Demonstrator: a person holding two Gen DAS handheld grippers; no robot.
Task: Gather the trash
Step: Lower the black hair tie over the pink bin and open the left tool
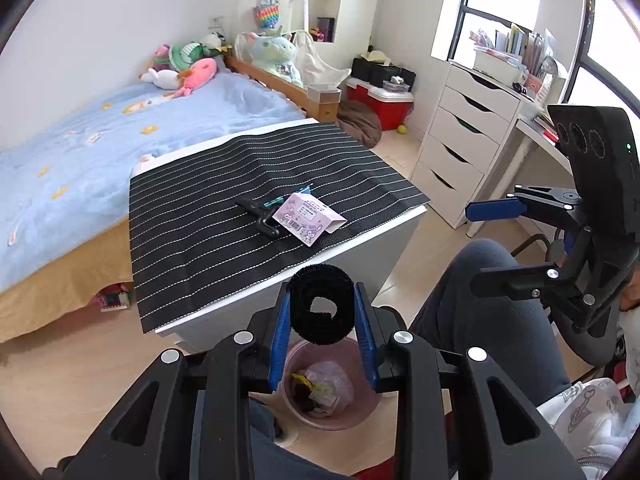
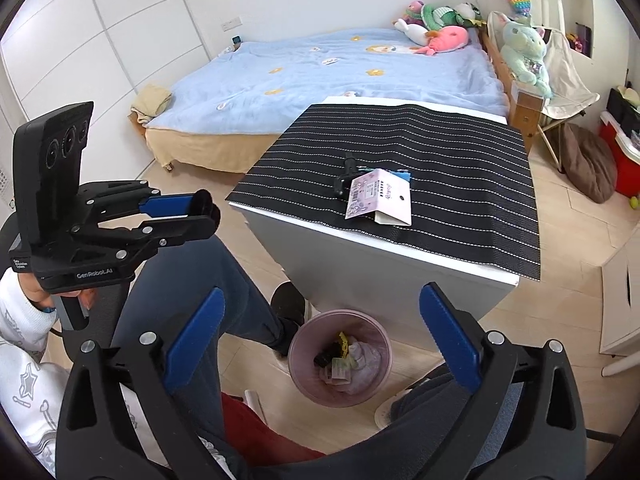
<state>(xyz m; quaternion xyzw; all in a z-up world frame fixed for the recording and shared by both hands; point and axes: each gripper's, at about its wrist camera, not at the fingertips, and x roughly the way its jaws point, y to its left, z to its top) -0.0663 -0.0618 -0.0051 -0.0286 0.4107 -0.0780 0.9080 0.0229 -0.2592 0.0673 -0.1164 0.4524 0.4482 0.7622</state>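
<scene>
The left claw point(image 1: 322, 312), tilted downward, is clamped on a black fuzzy roll point(image 1: 321, 305) above the pink bin point(image 2: 339, 358); the right claw point(image 2: 320, 344), also tilted downward, gapes wide with nothing between its pads.

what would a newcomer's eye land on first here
First, the black velcro roll clamped in the left gripper, right above the pink trash bin on the floor. Next, the purple cartoon card lying on the striped black mat, and the right gripper wide open and empty over the bin.
</scene>
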